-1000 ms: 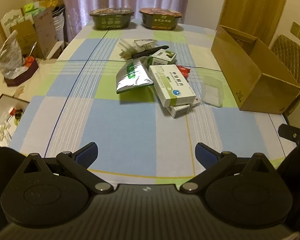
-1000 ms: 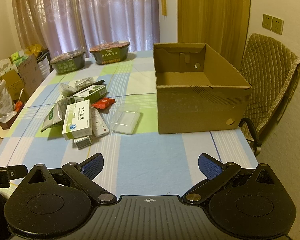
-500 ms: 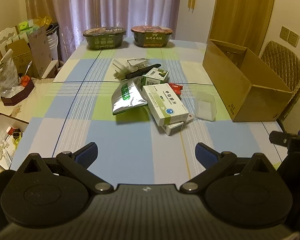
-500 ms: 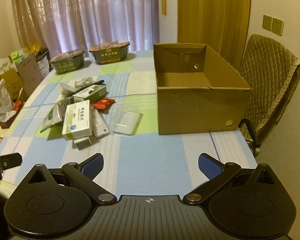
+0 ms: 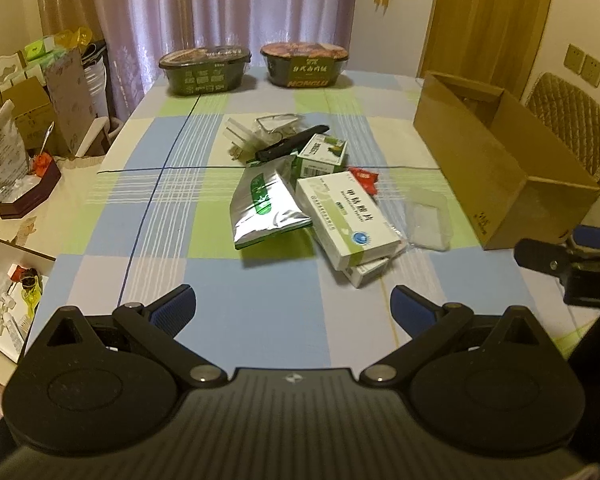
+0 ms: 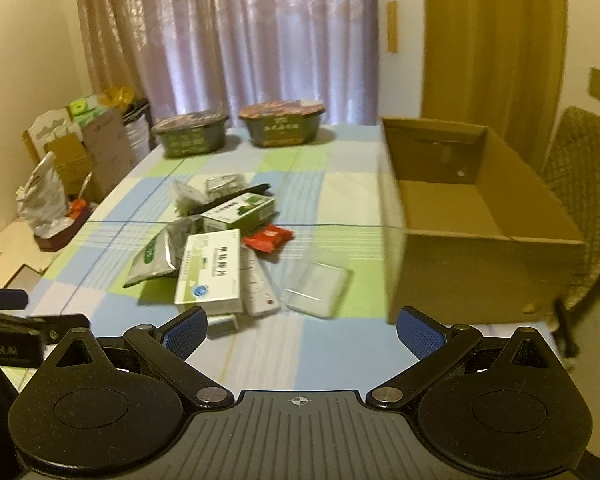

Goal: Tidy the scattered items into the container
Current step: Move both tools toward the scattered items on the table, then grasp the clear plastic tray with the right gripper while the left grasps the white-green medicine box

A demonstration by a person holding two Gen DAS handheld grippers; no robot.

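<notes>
**Both grippers poised, nothing picked yet**

Left gripper (image 5: 292, 306) hangs wide open and empty. The pile, white medicine box (image 5: 350, 216) topmost, lies left of the cardboard box (image 6: 480, 240). Right gripper (image 6: 302, 330), likewise spread and empty, faces the pile, probably to reach first.

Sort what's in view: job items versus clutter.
Job: cardboard box, white medicine box, foil pouch, green carton, red packet, clear tray.
Clutter: two food bowls, chair, side boxes.
</notes>
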